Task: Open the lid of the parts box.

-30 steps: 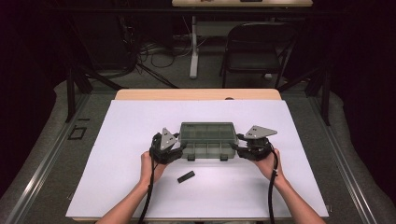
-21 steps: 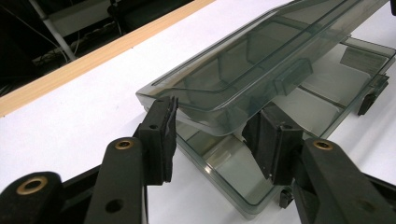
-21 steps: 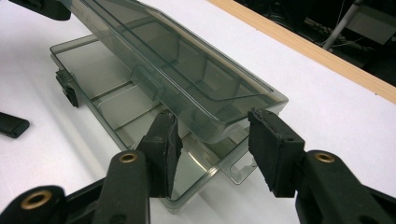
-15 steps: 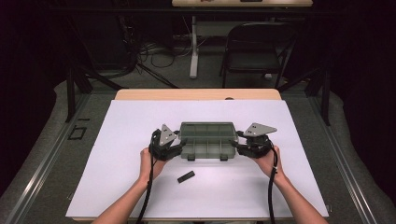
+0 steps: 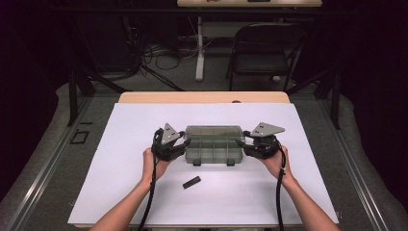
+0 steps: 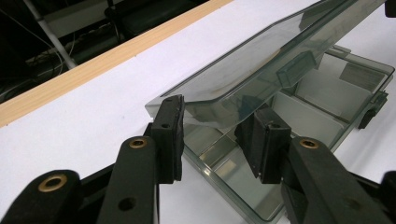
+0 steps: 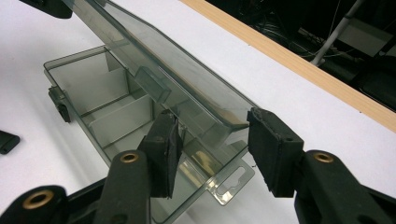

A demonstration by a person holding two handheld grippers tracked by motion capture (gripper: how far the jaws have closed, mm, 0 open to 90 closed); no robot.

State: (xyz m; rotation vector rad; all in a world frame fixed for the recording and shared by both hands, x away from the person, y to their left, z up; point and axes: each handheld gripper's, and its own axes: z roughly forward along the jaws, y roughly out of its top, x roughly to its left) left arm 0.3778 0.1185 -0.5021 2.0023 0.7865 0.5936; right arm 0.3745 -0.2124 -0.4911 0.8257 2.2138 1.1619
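The compartment box (image 5: 213, 144) sits at the middle of the white sheet (image 5: 120, 183) that covers the worktop (image 5: 202, 97), its lid (image 6: 261, 70) tilted up over the base. The left tool (image 5: 182, 146) is at the box's left end, the right tool (image 5: 243, 146) at its right end. A small clip (image 5: 191, 182) lies on the sheet nearer than the box, slightly left. A chair (image 5: 262, 53) stands on the floor beyond the worktop's far edge.

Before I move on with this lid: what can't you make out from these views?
- Left gripper view: whether the pads press the lid; its edge hides the contact.
- Right gripper view: same doubt; clear plastic blurs the contact.
- High view: small black piece too small to identify.
- Organizer box compartments: contents unreadable through the tinted lid.
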